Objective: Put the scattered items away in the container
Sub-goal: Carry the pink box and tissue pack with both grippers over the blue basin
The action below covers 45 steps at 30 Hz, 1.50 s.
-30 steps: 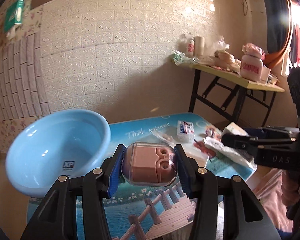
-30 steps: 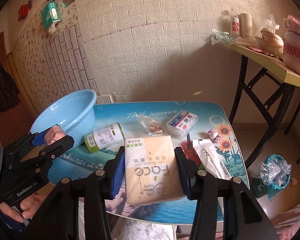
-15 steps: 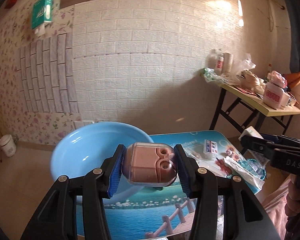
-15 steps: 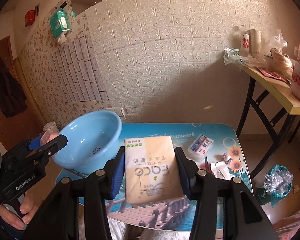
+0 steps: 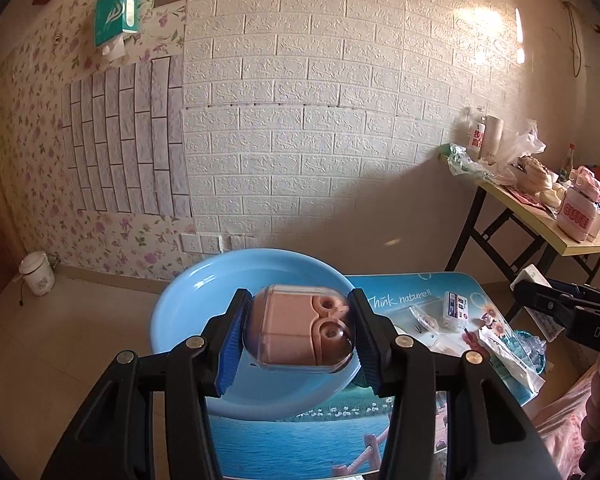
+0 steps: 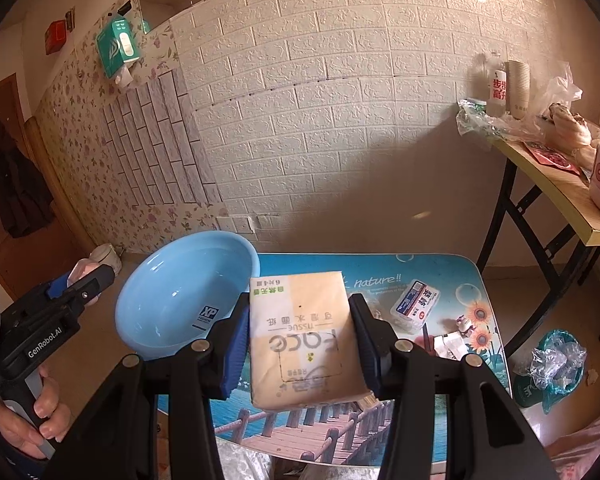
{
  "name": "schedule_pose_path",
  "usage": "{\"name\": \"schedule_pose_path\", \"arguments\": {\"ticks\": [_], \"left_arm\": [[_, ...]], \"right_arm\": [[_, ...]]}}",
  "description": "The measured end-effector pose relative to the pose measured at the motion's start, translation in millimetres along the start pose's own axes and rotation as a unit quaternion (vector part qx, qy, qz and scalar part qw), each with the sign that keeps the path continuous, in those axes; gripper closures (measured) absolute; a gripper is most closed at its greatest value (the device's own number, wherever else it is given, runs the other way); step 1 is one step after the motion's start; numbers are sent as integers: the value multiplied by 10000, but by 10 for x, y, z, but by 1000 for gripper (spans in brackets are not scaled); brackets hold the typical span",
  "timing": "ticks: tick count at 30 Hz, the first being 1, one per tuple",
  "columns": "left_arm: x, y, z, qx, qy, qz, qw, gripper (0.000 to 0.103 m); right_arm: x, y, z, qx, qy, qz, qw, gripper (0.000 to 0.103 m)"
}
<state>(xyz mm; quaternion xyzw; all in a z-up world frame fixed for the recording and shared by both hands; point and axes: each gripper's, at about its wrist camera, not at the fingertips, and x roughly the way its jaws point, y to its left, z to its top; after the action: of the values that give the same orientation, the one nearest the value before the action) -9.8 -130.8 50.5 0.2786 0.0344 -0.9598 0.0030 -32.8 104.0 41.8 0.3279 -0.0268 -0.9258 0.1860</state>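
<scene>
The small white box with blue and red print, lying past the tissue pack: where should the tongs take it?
Grip the small white box across its two long sides, coming from above. It lies flat on the table, slightly diagonal, its narrow width fits the tongs.

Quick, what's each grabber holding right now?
Left gripper: shut on the pink item in a clear case.
Right gripper: shut on the tissue pack.

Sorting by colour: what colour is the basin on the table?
Light blue basin; clearest in the right wrist view.
</scene>
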Motion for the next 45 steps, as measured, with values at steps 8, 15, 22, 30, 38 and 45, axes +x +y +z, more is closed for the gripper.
{"name": "schedule_pose_path", "arguments": {"ticks": [8,15,22,30,38,45], "left_arm": [[15,83,144,84,18,118,9999,56],[128,224,153,6,127,134,9998,56],[314,379,159,-3,342,156,9993,56],[429,551,290,127,284,312,9990,56],[736,739,211,45,501,318,9982,56],[1045,864,77,-15,760,278,9967,56]], "right_arm": [[102,282,193,-330,47,-22,9994,54],[293,550,274,-486,153,99,9987,54],[570,744,315,-601,363,164,9974,54],[883,1081,437,-783,447,315,9954,54],[1350,1319,417,-851,742,380,9929,54],[1847,1412,326,-857,1144,404,9889,54]]}}
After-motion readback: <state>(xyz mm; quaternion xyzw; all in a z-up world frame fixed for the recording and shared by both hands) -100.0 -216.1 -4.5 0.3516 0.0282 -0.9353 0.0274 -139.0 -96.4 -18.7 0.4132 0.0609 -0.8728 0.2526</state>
